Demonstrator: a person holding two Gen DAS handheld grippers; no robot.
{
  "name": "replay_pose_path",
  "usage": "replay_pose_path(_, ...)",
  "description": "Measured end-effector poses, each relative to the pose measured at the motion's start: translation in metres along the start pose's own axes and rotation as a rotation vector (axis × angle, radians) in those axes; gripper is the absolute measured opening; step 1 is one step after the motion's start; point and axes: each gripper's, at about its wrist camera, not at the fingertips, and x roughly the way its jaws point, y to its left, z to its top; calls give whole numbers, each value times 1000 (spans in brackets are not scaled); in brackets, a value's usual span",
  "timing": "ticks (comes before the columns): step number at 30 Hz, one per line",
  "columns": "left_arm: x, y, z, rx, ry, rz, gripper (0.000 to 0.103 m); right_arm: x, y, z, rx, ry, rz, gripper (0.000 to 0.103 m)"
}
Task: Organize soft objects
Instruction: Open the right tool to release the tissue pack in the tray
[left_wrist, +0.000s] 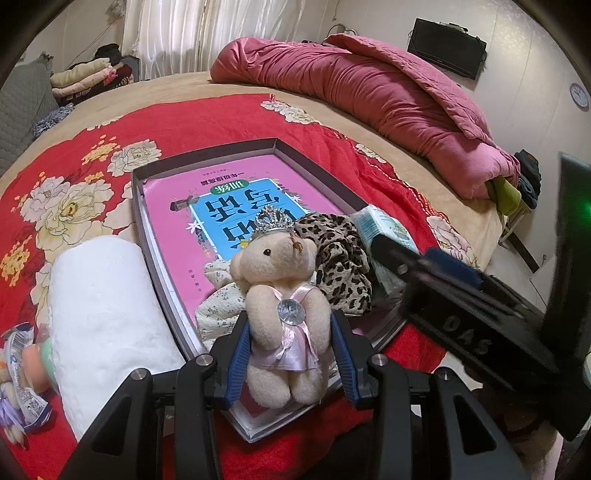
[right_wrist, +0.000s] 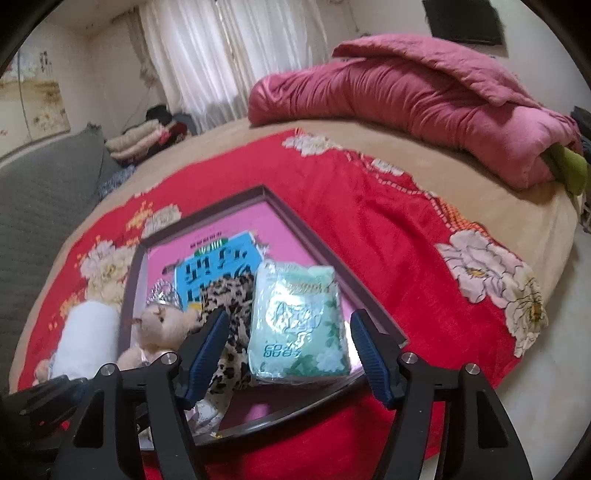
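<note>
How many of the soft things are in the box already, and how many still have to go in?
Already in the box: the leopard cloth, a flowery cloth and the tissue pack, which lies between the right gripper's open jaws. In hand: the left gripper holds the teddy bear over the box. Left outside: the white roll and small packets.

Home bedroom — bed (left_wrist: 236, 83), quilt (left_wrist: 369, 85), curtains (left_wrist: 177, 33)
</note>
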Motion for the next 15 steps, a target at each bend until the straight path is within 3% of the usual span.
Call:
replay_pose_path(3, 0, 0, 0, 0, 1, 1, 43, -8, -3, 1, 14, -38, 6, 71)
replay_pose_path(15, -3, 3, 2, -8, 1, 18, 48, -8, -7, 2, 21, -40, 6, 71)
